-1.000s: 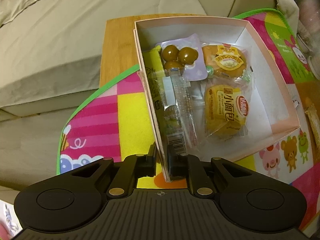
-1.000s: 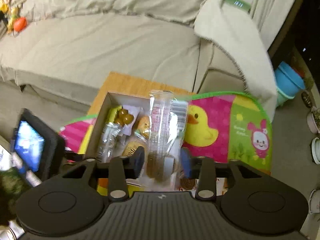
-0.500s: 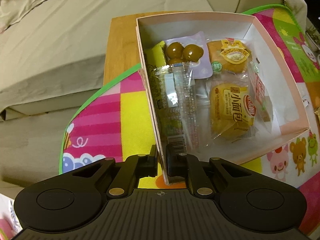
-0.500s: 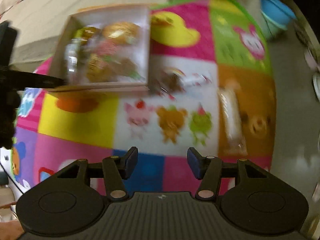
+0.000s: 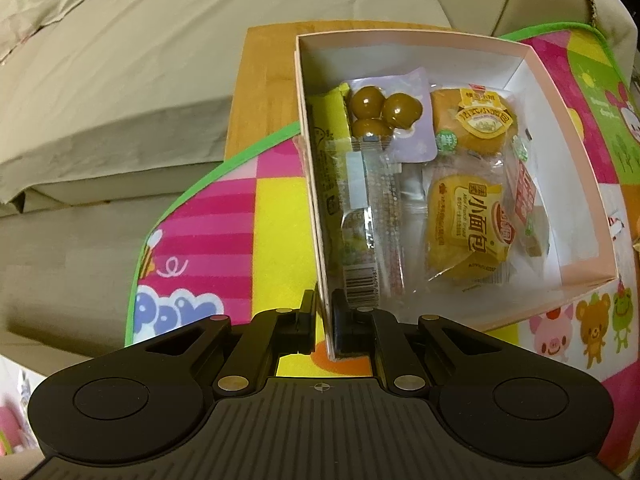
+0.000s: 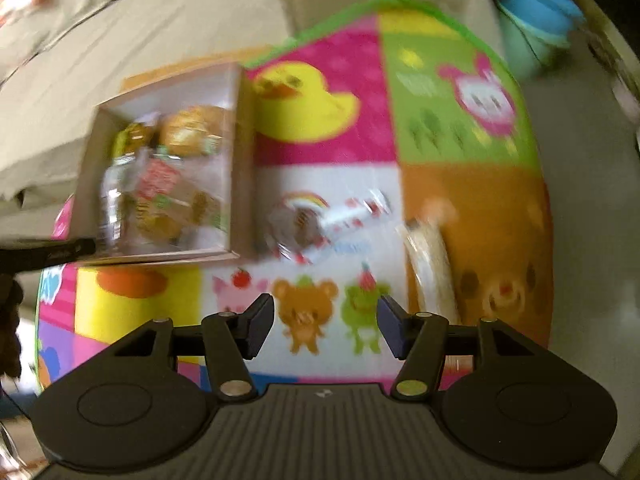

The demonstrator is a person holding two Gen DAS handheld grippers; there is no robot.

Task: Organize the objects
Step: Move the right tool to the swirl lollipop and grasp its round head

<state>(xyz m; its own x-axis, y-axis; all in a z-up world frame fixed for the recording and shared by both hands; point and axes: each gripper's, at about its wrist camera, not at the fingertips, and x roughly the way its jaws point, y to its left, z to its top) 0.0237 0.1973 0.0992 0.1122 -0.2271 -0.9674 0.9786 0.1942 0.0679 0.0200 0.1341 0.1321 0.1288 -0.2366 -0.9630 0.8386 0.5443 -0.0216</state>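
Snack box (image 5: 316, 184) wall pinched by left gripper (image 5: 323, 322); bun (image 5: 466, 228) reads "小面包"; right gripper (image 6: 325, 326) opening, empty.

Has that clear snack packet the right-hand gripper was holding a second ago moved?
Yes. The right gripper is empty, its jaws opening above the mat; a clear packet now lies inside the box.

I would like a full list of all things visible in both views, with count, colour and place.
box: one, pale pink, on the mat
bread packs: two, yellow, inside the box
brown balls pack: one, lilac, box's far end
clear wrapper: one, along box's left wall
mat: one, multicoloured, on wooden table
red-white wrapper: one, on mat beside box
long pale snack: one, on mat, right
sofa: beige, behind
left gripper: black, shut on box wall
right gripper: black, opening, empty
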